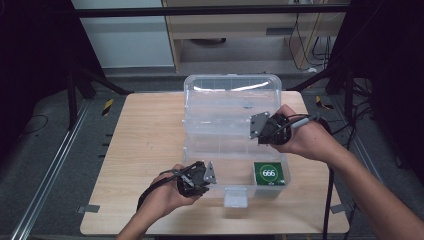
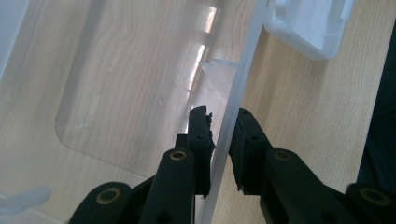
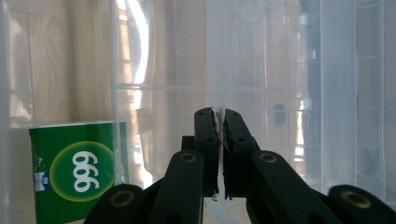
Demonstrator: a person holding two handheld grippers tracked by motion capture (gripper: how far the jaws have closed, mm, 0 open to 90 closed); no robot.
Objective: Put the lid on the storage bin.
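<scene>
Box point(image 1: 220, 107): clear ribbed plastic, rectangular, on wood-grain desk point(image 1: 145, 145).
Left gripper point(image 2: 223, 135): clamps the front wall.
Right gripper point(image 3: 220, 122): pinches a thin divider.
Carton point(image 1: 269, 173): green, glossy.

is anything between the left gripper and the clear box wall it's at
Nothing visible: the left gripper has its jaws astride the front wall of the clear box, one inside, one outside.

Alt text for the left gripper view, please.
The left gripper straddles the front wall of a clear plastic box, one jaw inside and one outside. The box's white latch lies on the wooden table beyond.
</scene>
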